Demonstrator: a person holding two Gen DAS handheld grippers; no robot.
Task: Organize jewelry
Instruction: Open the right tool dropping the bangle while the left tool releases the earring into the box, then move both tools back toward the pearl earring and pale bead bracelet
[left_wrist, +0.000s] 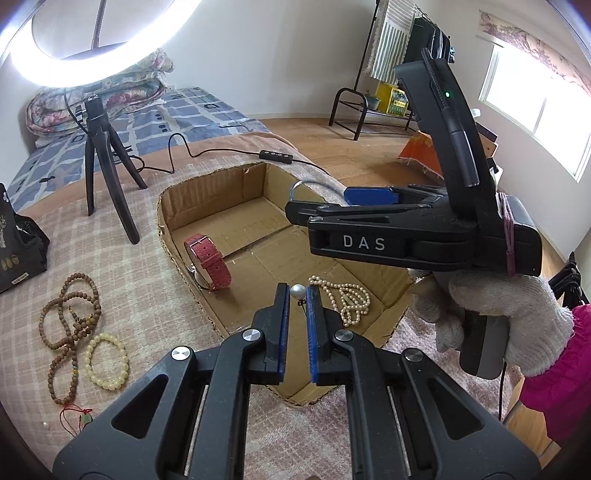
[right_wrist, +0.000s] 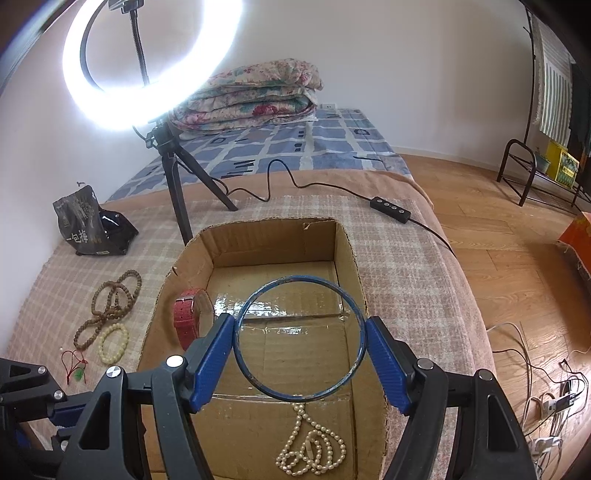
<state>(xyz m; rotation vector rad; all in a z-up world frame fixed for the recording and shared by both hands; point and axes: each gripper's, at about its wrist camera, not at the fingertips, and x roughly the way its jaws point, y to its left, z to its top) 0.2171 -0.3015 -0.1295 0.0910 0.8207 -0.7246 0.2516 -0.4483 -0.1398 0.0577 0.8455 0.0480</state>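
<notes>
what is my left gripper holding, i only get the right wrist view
observer: a small pearl, pinched at the tips of the left gripper
operator: is it over the box
observer: looks so, over the cardboard box, between the red watch and the pearl necklace
operator: and my right gripper from that side
observer: the right gripper is held about level above the box by a white-gloved hand; only an arc of the bangle shows past its tip
</notes>
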